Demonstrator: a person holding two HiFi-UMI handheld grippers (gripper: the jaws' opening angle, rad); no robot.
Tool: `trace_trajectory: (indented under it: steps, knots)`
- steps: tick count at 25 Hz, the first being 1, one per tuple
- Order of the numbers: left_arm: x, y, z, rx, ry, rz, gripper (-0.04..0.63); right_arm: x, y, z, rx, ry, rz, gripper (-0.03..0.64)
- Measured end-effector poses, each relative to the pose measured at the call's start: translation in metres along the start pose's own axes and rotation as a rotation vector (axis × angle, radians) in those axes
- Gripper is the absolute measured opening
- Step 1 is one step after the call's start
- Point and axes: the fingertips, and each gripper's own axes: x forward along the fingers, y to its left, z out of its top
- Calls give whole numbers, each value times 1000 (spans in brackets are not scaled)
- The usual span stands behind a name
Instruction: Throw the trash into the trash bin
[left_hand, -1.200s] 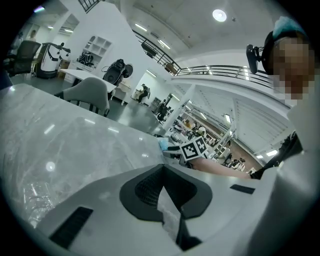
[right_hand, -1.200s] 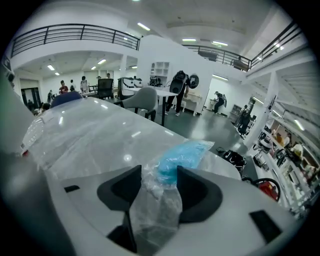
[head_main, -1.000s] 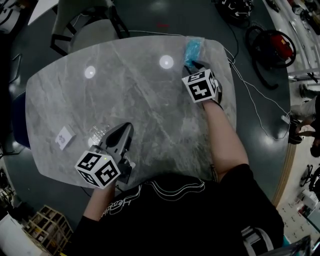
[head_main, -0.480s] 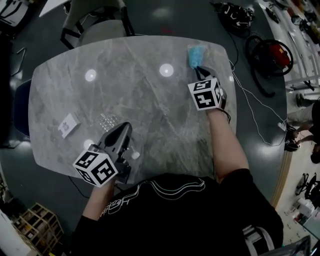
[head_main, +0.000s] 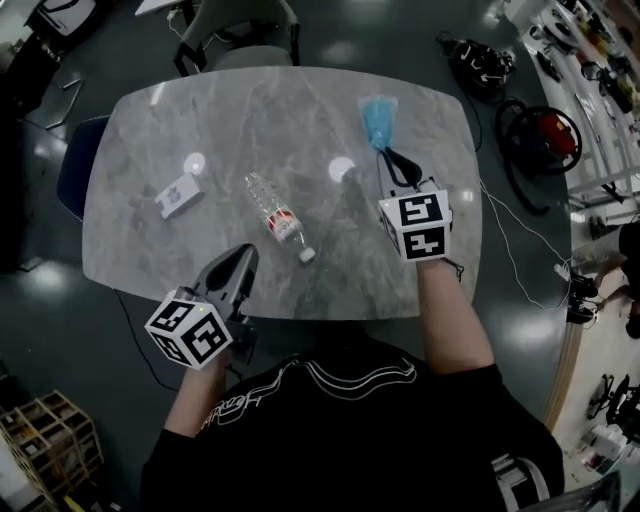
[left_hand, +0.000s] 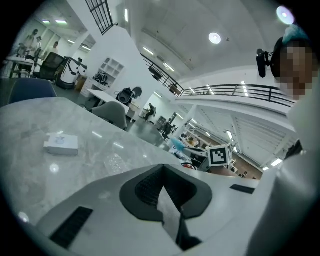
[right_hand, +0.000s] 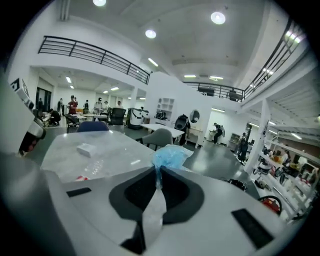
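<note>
A crumpled blue plastic bag (head_main: 378, 120) hangs from my right gripper (head_main: 388, 158), over the far right part of the grey marble table (head_main: 400, 270). In the right gripper view the jaws (right_hand: 159, 172) are shut on the neck of the blue bag (right_hand: 170, 156). My left gripper (head_main: 240, 256) is shut and empty at the table's near edge. Its closed tips (left_hand: 162, 172) hold nothing. A clear plastic bottle (head_main: 276, 215) with a red label lies on the table just beyond the left gripper. No trash bin is in view.
A small white box (head_main: 180, 195) lies on the table's left part, and shows too in the left gripper view (left_hand: 61, 144). Chairs stand at the far side (head_main: 240, 25) and at the left (head_main: 75, 165). Cables and a red device (head_main: 545, 125) lie on the floor to the right.
The right gripper has shut on the blue bag and raised it off the table. The left gripper has drawn back from the bottle to the near edge, still shut.
</note>
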Motion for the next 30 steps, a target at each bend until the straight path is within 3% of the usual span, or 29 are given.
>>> trace_trajectory:
  steps: [9, 16, 22, 30]
  knots:
    - [-178, 2, -16, 7, -183, 74, 6, -106, 168, 94, -43, -222, 176, 44]
    - [-320, 25, -31, -19, -326, 207, 6, -158, 316, 143, -121, -312, 377, 44]
    - [-415, 58, -61, -133, -452, 368, 6, -172, 442, 160, -230, -307, 618, 43]
    - [-467, 121, -116, -317, -489, 558, 6, -135, 592, 129, -301, -216, 915, 44]
